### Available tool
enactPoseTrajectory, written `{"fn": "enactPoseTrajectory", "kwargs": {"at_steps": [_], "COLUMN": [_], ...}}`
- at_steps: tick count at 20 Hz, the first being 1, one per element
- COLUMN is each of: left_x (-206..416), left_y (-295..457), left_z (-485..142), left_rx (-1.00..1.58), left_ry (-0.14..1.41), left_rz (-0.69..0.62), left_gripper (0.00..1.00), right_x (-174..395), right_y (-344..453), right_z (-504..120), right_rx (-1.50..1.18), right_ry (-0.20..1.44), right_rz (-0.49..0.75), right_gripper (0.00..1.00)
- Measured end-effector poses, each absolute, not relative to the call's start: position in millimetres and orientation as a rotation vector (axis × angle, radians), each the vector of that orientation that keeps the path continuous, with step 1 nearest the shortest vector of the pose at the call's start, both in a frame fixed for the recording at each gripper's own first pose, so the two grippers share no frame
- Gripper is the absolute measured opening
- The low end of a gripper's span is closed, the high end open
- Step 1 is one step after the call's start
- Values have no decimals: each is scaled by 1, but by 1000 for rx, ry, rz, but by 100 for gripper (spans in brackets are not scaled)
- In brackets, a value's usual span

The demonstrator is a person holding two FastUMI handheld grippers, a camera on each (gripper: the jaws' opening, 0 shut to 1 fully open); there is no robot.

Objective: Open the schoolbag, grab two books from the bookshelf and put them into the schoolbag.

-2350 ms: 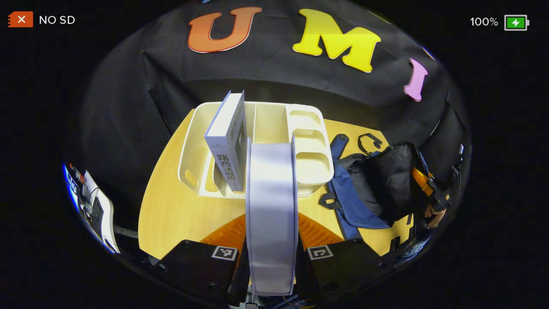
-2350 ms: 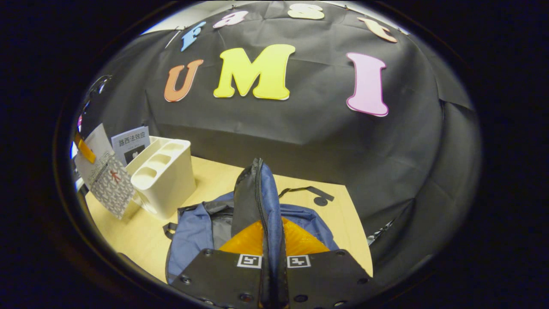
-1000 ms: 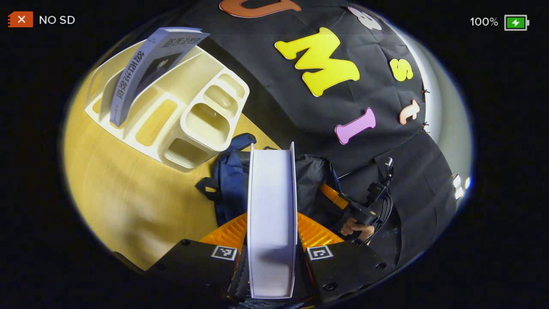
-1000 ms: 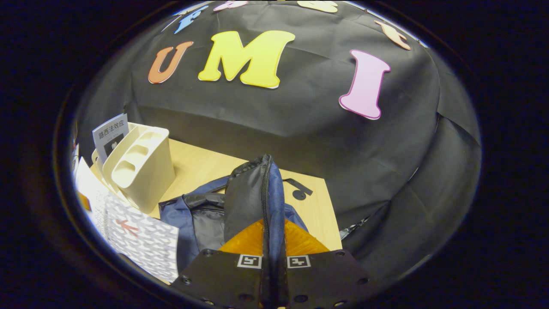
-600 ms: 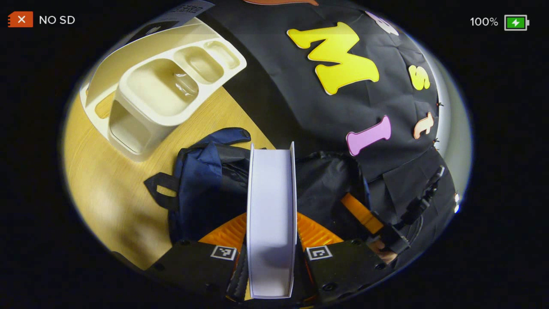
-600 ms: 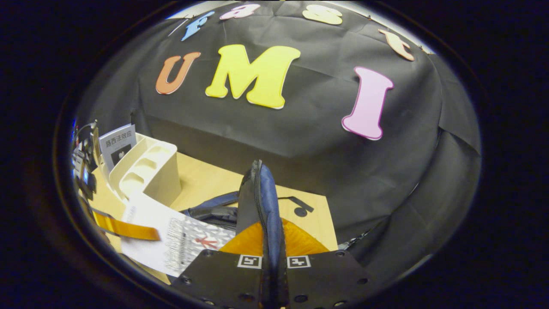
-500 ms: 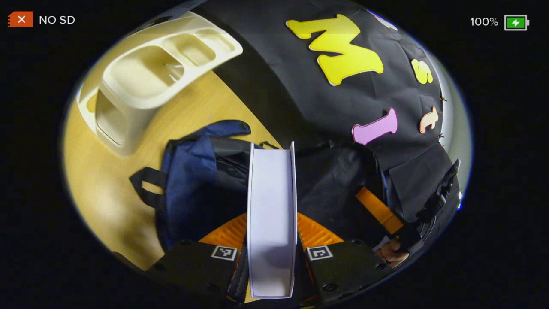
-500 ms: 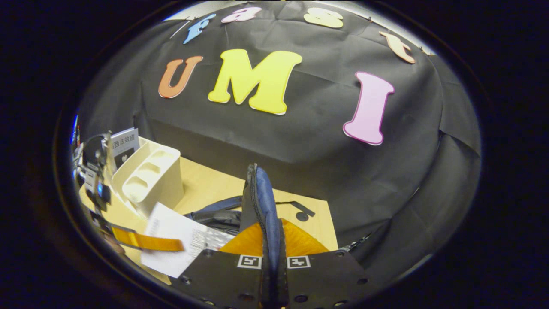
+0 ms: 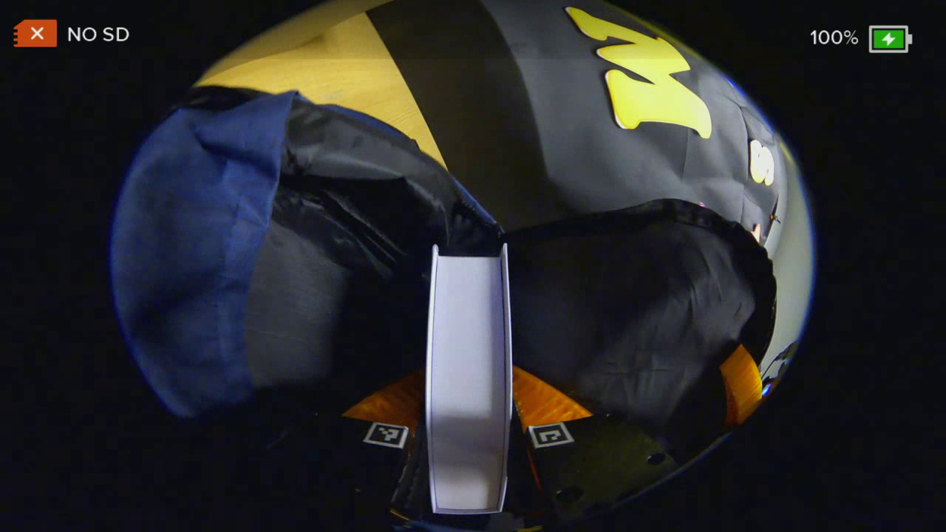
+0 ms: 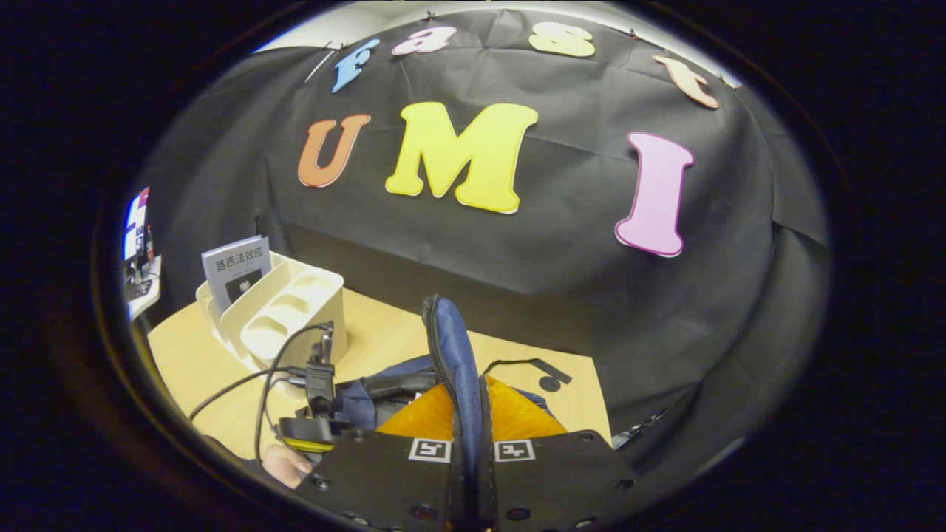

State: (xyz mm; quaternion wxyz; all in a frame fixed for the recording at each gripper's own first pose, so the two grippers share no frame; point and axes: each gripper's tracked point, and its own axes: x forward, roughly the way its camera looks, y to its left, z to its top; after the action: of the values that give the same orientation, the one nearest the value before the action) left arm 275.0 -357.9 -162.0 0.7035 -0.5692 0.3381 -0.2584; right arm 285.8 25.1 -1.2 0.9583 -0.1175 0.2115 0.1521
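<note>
Your held book [image 9: 468, 369] hides the schoolbag's [image 9: 192, 244] depths. The bookshelf [image 10: 292, 318] hides its remaining book's [image 10: 238, 270] lower half.

Book [image 9: 468, 377] now down inside schoolbag [image 9: 194, 244] mouth.

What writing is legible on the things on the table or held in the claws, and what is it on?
"路西法效应": cover of the shelved book, standing in the bookshelf.
Smaller print below it: too small to read.
The held book in the left claw: page edge faces the camera, no writing seen.
The schoolbag: none seen.
</note>
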Motion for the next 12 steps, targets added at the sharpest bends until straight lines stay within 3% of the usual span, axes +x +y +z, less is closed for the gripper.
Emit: {"fn": "enactPoseTrajectory", "kwargs": {"at_steps": [4, 7, 10, 11, 12], "left_x": [275, 268, 260, 255, 251], "left_y": [-341, -308, -285, -282, -280], "left_z": [-182, -189, -190, -194, -196], "left_rx": [-1108, -878, -680, -637, -608], "left_ry": [782, 741, 751, 773, 796], "left_rz": [-532, -454, -407, -397, -396], "left_gripper": [48, 73, 80, 90, 93], "right_x": [290, 292, 291, 291, 290], "right_y": [12, -1, -4, -5, -6], "right_z": [-7, -13, -18, -19, -21], "right_rx": [-207, -186, -172, -173, -177], "right_ry": [433, 446, 449, 449, 452], "right_rz": [292, 276, 270, 267, 264], "right_gripper": [6, 7, 6, 7, 7]}}
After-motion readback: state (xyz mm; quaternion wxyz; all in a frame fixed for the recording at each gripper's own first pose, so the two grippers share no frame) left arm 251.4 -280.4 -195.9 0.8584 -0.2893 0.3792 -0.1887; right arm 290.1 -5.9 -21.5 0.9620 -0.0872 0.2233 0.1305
